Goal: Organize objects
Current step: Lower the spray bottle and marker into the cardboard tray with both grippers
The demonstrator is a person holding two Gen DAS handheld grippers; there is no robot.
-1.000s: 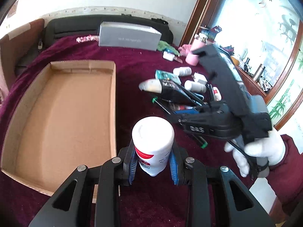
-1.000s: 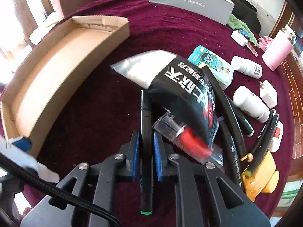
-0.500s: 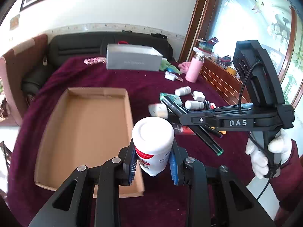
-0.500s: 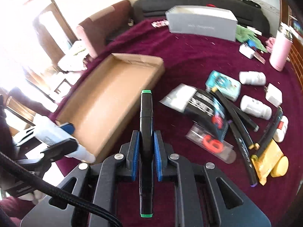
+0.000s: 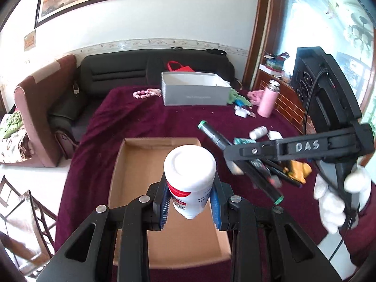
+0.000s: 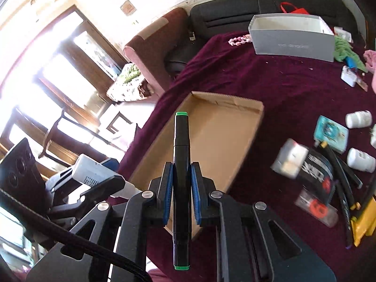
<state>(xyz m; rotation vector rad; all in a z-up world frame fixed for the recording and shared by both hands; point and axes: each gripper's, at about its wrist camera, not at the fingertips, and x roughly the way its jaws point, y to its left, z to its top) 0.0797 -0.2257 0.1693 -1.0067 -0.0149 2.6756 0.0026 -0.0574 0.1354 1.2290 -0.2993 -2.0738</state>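
Note:
My left gripper [image 5: 189,197] is shut on a white bottle with a red label [image 5: 189,178] and holds it high above the near end of an open cardboard tray [image 5: 138,178]. My right gripper [image 6: 182,192] is shut on a black marker with green ends [image 6: 181,164] and holds it above the tray's [image 6: 211,141] near right edge. The right gripper and its marker [image 5: 216,138] show at the right of the left wrist view. The left gripper with the bottle [image 6: 94,174] shows at the lower left of the right wrist view.
Several loose items lie on the maroon cloth right of the tray: white bottles [image 6: 359,159], a teal packet [image 6: 331,134], a black pouch [image 6: 317,166], dark pens [image 6: 345,183], yellow things [image 6: 364,223]. A grey open box [image 5: 195,91] and pink flask [image 5: 268,101] stand at the back. A sofa lies beyond.
Both grippers have risen and pulled back from the table with their loads. The right gripper lifted the marker off the pile and swung it left toward the tray.

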